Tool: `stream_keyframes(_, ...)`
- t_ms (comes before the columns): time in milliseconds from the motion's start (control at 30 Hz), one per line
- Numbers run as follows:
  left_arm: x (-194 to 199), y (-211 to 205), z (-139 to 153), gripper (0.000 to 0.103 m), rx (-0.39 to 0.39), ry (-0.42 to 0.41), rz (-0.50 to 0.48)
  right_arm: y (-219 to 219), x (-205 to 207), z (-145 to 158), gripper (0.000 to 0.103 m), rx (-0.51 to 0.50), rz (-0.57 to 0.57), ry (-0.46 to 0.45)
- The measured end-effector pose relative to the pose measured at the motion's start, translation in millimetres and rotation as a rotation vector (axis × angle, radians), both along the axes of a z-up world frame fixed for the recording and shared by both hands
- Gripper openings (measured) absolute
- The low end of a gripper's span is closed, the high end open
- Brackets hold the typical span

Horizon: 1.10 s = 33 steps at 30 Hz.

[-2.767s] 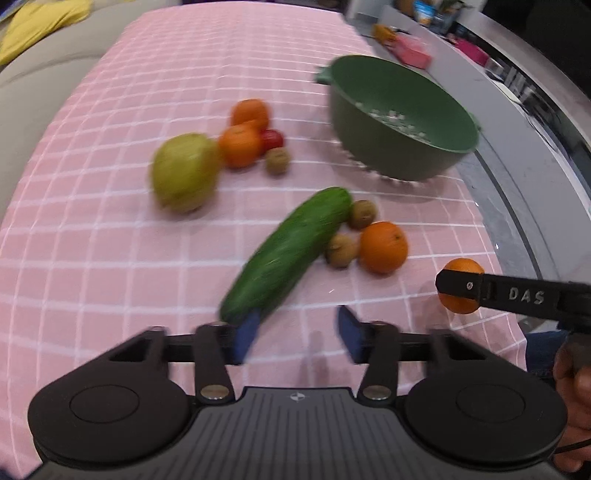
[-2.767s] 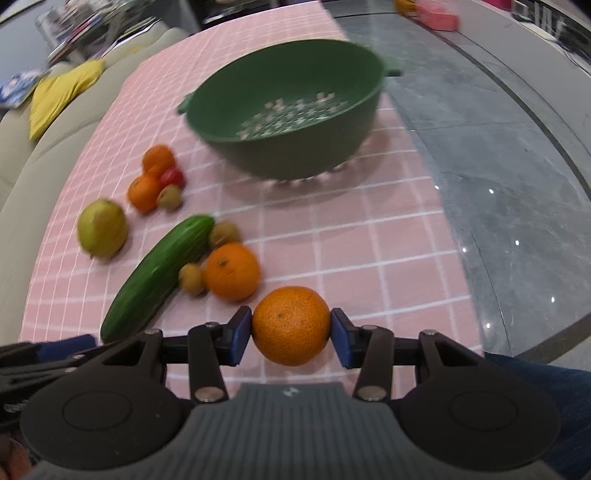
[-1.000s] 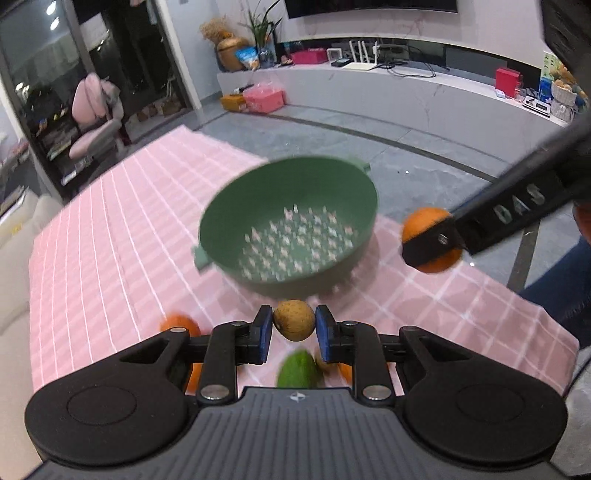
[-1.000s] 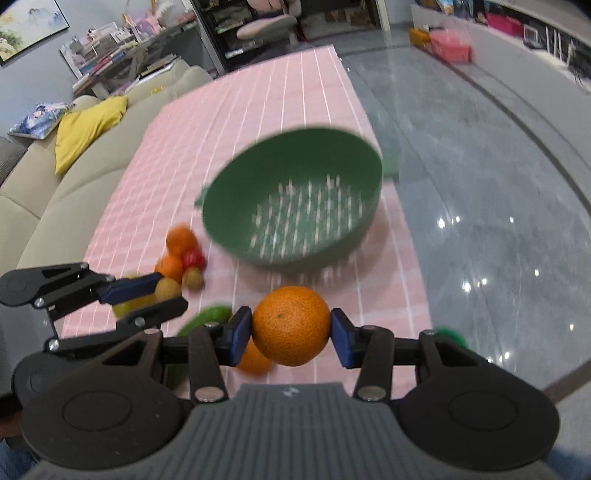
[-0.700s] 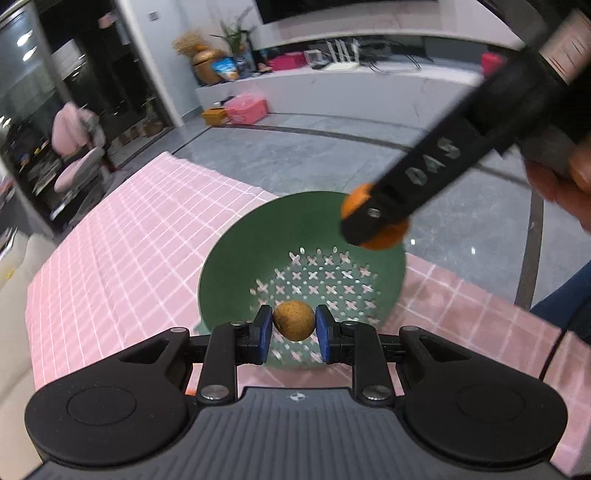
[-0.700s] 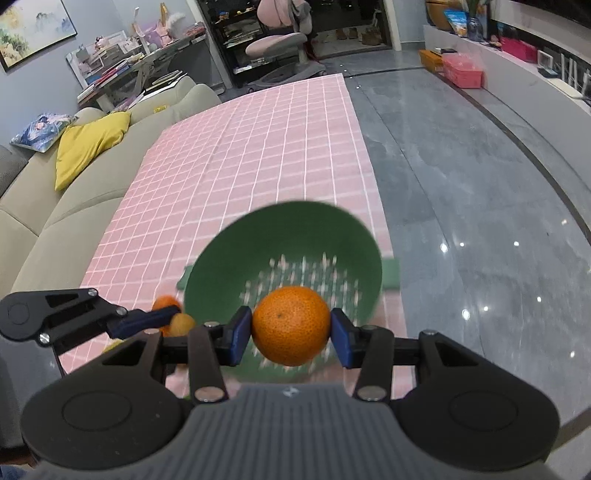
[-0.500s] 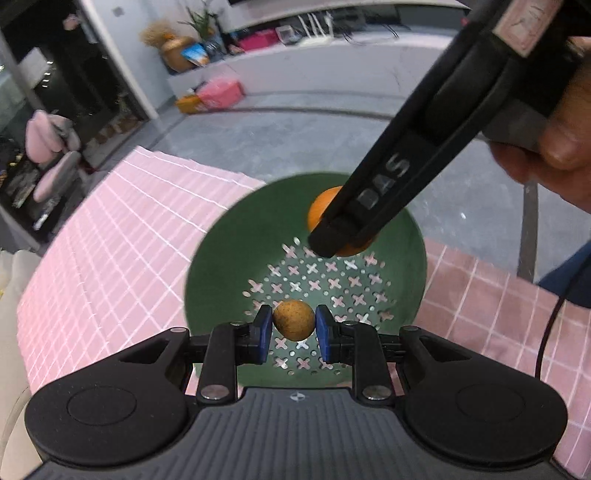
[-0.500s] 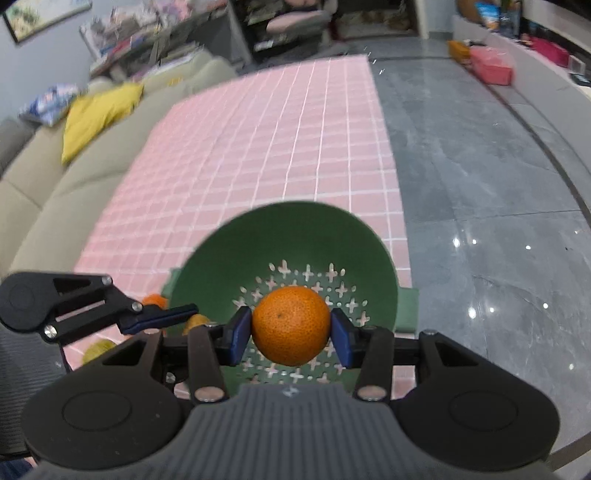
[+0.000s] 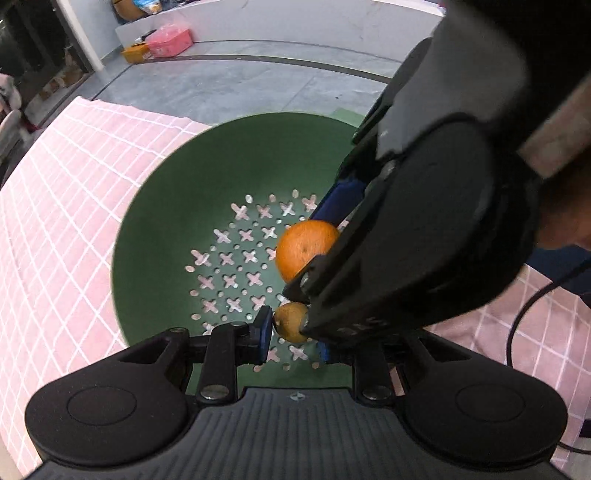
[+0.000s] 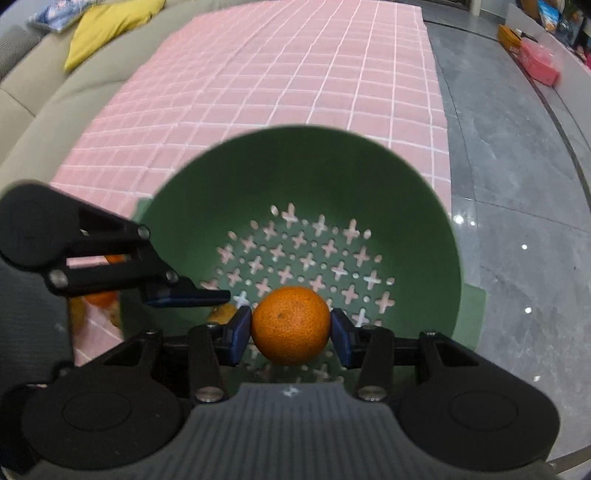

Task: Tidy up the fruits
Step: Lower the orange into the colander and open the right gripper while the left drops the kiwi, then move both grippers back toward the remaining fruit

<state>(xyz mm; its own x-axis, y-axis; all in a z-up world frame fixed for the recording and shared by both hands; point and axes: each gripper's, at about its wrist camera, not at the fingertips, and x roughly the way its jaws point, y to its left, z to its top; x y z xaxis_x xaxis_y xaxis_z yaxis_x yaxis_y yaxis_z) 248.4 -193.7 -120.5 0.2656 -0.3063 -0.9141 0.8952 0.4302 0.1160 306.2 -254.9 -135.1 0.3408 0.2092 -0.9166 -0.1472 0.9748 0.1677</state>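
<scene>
A green colander (image 9: 166,221) with cross-shaped holes stands on the pink checked cloth, right under both grippers. My left gripper (image 9: 293,334) is shut on a small brown kiwi (image 9: 288,321) low over the near part of the bowl. My right gripper (image 10: 290,328) is shut on an orange (image 10: 290,317) above the colander (image 10: 295,166) floor. In the left wrist view the right gripper's black body crosses from the right, its orange (image 9: 303,251) just above the kiwi. In the right wrist view the left gripper's finger (image 10: 184,295) reaches in from the left beside the kiwi (image 10: 221,314).
The pink checked cloth (image 10: 258,74) stretches behind the colander, and a beige sofa with a yellow cushion (image 10: 107,26) lies at the far left. Grey glossy floor (image 10: 517,166) lies to the right. More oranges (image 10: 99,299) sit left of the colander. A black cable (image 9: 524,314) hangs at the right.
Both grippers have come down over the colander, which now fills more of each view. The right gripper with its orange has closed in just above the left gripper's kiwi. Both grips are unchanged.
</scene>
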Motion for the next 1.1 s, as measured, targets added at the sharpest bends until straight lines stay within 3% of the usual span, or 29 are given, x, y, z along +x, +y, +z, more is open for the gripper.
stream_keyframes(333, 7, 5, -5, 0.036, 0.011, 0.032, 0.025, 1, 4, -9, 0.044, 0.018, -0.007, 0.023)
stream_keyframes(467, 8, 8, 5, 0.065, 0.013, -0.014, 0.075, -4, 3, -5, 0.053, 0.054, -0.023, -0.003)
stream_keyframes(700, -2, 31, 40, 0.065, -0.064, -0.079, 0.211, -15, -13, 32, 0.054, 0.063, -0.095, -0.149)
stream_keyframes(833, -26, 57, 62, 0.065, -0.150, -0.110, 0.346, -21, -42, 64, 0.069, 0.042, -0.146, -0.298)
stream_keyframes(967, -60, 83, 77, 0.067, -0.231, -0.114, 0.456, -22, -77, 86, 0.069, 0.056, -0.193, -0.416)
stream_keyframes(1100, -89, 103, 83, 0.067, -0.269, -0.098, 0.558, -12, -109, 87, 0.069, 0.058, -0.228, -0.424)
